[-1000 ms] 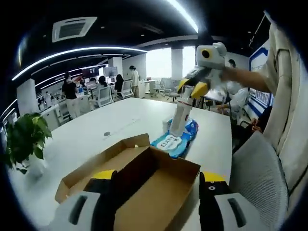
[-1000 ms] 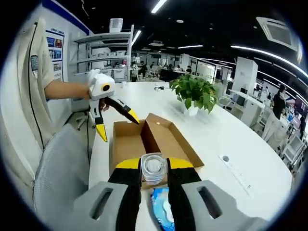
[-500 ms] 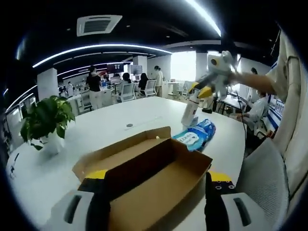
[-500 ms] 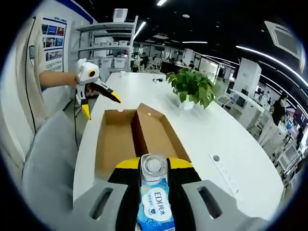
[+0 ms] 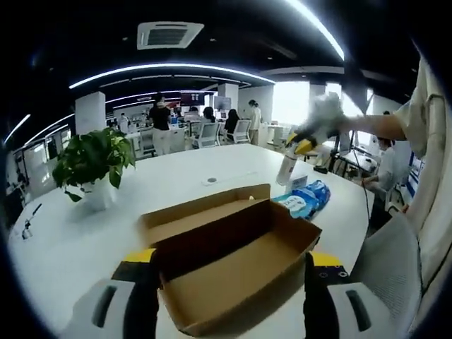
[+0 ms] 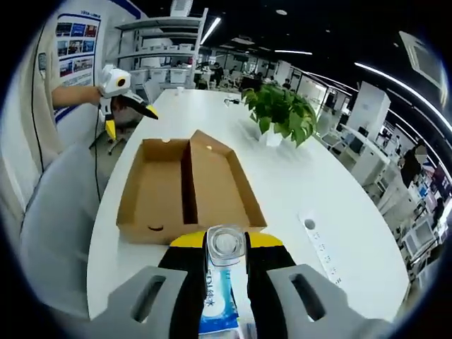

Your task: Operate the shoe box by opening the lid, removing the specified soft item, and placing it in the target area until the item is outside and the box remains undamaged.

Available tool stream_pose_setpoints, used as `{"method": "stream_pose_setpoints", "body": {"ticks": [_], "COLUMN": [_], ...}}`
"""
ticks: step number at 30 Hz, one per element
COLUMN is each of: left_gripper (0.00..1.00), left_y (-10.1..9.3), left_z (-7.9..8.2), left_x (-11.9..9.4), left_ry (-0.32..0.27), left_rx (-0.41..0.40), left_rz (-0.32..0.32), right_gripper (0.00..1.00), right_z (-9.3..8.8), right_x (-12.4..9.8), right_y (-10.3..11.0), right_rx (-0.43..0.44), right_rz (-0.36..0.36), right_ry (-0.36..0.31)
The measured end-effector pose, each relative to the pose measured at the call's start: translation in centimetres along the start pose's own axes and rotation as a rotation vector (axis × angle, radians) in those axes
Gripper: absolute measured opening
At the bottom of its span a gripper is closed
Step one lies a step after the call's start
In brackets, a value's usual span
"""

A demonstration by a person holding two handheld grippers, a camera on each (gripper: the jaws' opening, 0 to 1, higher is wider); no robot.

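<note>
An open brown cardboard shoe box (image 5: 212,236) (image 6: 191,187) lies on the white table (image 5: 169,191), lid folded flat beside it, inside bare. My left gripper (image 5: 231,258) is open, its jaws wide on either side of the box's near end; in the right gripper view, the left gripper (image 6: 131,121) hovers past the box's far left corner. A blue soft wipes pack (image 5: 305,199) (image 6: 215,304) rests on the table beyond the box. My right gripper (image 6: 226,244) (image 5: 300,152) has its jaws narrowed on that pack.
A potted green plant (image 5: 92,159) (image 6: 279,113) stands on the table beside the box. A grey office chair (image 5: 385,247) (image 6: 49,212) sits at the table's edge by the person. A round cable port (image 6: 308,224) is set in the tabletop. Desks and people fill the background.
The right gripper has drawn back from the box with the pack between its jaws, so the box looks farther off. The left gripper stays open over the box's end.
</note>
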State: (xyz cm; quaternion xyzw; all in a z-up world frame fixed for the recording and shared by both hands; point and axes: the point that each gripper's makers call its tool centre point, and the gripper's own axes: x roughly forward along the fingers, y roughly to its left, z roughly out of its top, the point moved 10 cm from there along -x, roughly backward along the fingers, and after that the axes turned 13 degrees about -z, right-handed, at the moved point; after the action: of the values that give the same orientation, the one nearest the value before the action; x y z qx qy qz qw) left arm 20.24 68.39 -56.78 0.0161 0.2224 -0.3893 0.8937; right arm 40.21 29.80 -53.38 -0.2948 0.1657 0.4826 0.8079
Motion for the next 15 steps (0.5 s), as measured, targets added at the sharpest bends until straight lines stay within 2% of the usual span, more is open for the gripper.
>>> {"method": "stream_pose_setpoints", "body": {"ticks": [15], "left_gripper": [0.9], "left_y": [-0.1], "left_z": [-0.8], "left_x": [-0.6], "left_ry": [-0.005], "left_rx": [-0.034], "left_rz": [0.033], "right_gripper": [0.17], "right_z": [-3.1], "right_x": [3.6], "right_y": [-1.9], "right_rx": [-0.013], "right_rz": [0.016], "right_ry": [0.078]}}
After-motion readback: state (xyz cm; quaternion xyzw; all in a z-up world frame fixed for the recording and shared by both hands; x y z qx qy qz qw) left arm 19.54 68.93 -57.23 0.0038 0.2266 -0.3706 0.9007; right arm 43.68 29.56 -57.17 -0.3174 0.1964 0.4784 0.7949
